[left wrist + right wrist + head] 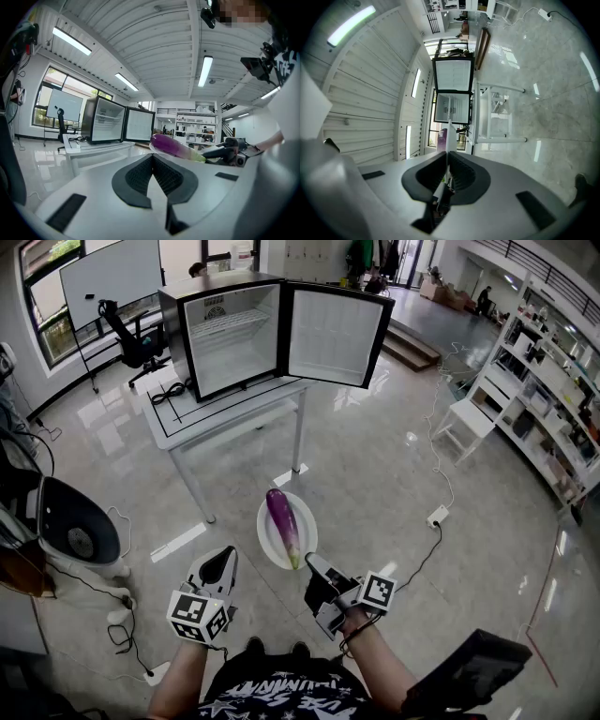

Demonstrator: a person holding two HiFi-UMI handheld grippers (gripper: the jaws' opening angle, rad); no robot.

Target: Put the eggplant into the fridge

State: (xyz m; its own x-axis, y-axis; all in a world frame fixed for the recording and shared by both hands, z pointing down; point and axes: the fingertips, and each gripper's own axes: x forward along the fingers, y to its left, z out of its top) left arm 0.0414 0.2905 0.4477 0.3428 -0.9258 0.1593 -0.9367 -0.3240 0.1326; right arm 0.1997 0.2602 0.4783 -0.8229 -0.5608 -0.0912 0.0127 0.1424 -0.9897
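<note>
- A wide room with a glossy pale floor (394,465); a black office chair (138,341) and a whiteboard (111,277) stand near the windows.
- A white worktop (202,423) carries a small black fridge (220,315). Its door (333,336) is swung wide open to the right, showing a white interior with a wire shelf.
- The eggplant (283,524), purple with a green stem end, lies lengthwise on a white plate (269,542) held in the air above the floor, well short of the worktop.
- The right gripper (317,570) grasps the plate at its near rim. Its fingers (461,176) are clenched on the thin white edge.
- The left gripper (222,563) hangs just left of the plate without touching it. Its fingers (135,177) are pressed together with nothing between them.
</note>
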